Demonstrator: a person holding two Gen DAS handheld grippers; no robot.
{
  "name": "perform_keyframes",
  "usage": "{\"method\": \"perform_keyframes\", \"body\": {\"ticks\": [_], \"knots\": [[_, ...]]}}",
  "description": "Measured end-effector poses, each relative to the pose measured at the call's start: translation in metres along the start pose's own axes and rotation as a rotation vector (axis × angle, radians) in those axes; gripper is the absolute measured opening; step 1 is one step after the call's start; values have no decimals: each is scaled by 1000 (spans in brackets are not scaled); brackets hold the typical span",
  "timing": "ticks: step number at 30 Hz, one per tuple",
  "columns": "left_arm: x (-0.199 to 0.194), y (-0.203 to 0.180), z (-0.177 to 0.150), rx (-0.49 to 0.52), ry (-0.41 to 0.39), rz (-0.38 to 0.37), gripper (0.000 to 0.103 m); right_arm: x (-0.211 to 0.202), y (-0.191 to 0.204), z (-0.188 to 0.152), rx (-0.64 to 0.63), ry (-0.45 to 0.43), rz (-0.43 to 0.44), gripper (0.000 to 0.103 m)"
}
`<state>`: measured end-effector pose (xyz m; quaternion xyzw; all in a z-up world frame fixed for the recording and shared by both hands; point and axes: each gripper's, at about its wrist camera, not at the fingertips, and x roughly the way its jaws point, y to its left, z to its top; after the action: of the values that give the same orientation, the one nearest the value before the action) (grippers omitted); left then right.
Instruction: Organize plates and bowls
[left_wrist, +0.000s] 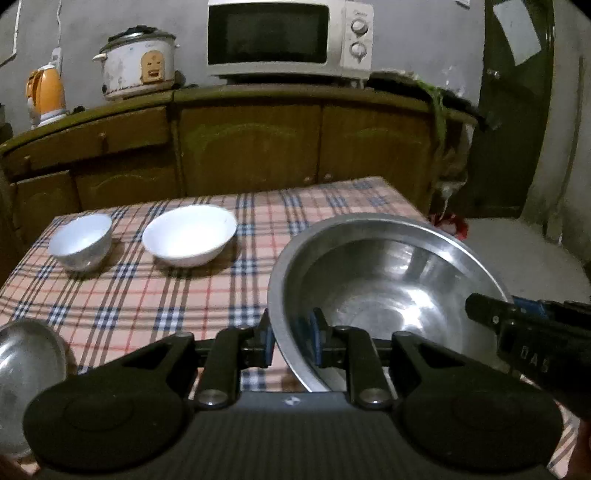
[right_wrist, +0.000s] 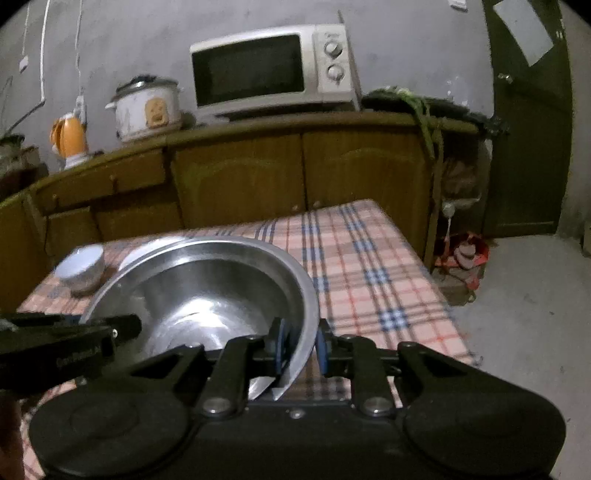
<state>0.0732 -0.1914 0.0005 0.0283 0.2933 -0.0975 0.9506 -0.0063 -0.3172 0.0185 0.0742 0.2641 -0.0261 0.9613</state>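
Currently both grippers are clamped on the rim of the large, shiny stainless-steel basin (left_wrist: 388, 291), one at each side. The left gripper (left_wrist: 293, 341) has its blue pads pinching the basin's left rim wall; the right gripper (right_wrist: 300, 345) pinches the opposite rim. The basin is tilted, and whether its underside touches the checked pink-and-blue tablecloth (left_wrist: 155, 295) cannot be told.

Risks, as judged from here:
- Rim grips are narrow and on smooth metal. If the two hands drift apart or descend unevenly, the basin could twist and slip out of one pair of pads.
- Uneven release would let one side drop and clang or skate on the cloth.
- The right edge of the table lies near the basin; set down too far that way, it could overhang and tip to the floor.
- A smaller steel bowl (left_wrist: 26, 384) sits at the near left corner, close to the left gripper's body; a careless swing could knock it.

Other task items: a small white ceramic bowl (left_wrist: 81, 242) and a wider, shallow white bowl (left_wrist: 190, 234) stand side by side, apart from each other, toward the far left of the table.

Surface: soft cloth over the table, lying flat. Room: dim, grey plaster wall; wooden cabinet (left_wrist: 251, 147) carrying a white microwave (left_wrist: 288, 37), a worn white rice cooker (left_wrist: 138, 61) and an orange kettle (left_wrist: 46, 92); dark green door (right_wrist: 532, 122) at right; bare concrete floor.
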Motion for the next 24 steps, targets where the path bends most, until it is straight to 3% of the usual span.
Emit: {"method": "perform_keyframes", "body": {"ticks": [13, 24], "knots": [[29, 21, -46, -4, 98, 16, 20, 38, 15, -53, 13, 115, 9, 24], [43, 26, -66, -19, 133, 8, 20, 53, 18, -66, 12, 160, -5, 24]]}}
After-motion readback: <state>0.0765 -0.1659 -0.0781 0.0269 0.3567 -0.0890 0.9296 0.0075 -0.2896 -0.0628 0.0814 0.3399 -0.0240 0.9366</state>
